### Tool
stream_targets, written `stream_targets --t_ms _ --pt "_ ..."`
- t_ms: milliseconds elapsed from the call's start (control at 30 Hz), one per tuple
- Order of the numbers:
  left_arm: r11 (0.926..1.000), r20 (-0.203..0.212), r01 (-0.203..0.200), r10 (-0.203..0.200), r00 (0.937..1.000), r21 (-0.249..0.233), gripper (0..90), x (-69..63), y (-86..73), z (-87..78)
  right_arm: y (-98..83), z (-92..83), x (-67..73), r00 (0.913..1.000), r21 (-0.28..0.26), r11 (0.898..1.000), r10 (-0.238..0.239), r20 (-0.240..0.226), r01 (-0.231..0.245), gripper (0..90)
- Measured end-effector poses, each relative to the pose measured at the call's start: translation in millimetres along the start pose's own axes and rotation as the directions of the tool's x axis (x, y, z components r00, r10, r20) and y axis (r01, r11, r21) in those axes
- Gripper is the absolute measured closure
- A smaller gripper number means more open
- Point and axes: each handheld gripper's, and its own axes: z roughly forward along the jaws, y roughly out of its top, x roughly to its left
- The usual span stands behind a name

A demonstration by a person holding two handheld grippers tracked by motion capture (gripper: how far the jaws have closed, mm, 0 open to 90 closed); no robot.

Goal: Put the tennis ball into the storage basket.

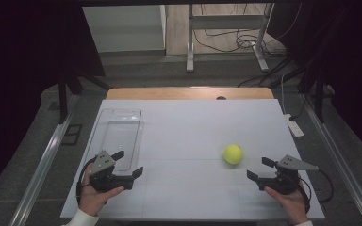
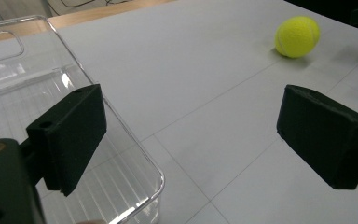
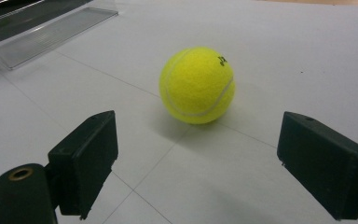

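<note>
A yellow tennis ball (image 1: 233, 154) lies on the white table (image 1: 188, 132), right of centre. My right gripper (image 1: 259, 169) is open just to the ball's right and nearer the front edge; in the right gripper view the ball (image 3: 197, 85) sits ahead between the spread jaws, untouched. A clear plastic tray (image 1: 119, 136) lies at the left of the table. My left gripper (image 1: 128, 164) is open at the tray's near right corner, holding nothing. In the left gripper view the tray (image 2: 32, 93) is at the left and the ball (image 2: 297, 36) far off at the upper right.
The table's wooden far edge (image 1: 188, 92) shows behind the white top. A white power strip (image 1: 294, 125) lies on the floor off the right side. Metal rails (image 1: 42, 165) run along both sides, and a metal stand (image 1: 226, 28) with cables is beyond.
</note>
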Motion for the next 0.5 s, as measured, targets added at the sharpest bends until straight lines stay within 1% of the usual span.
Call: stream_targets --t_ms 167,500 --pt "0.9999 0.005 -0.008 0.008 1.0 -0.008 9.2 -2.2 5.9 0.8 -0.1 1.5 -0.3 1.0 0.008 1.0 -0.002 0.003 0.002 12.2" --pt "0.9996 0.027 -0.027 0.027 0.9993 -0.003 9.3 -7.1 12.4 6.2 -0.6 3.1 -0.4 1.0 0.012 1.0 0.001 0.003 -0.001 12.3"
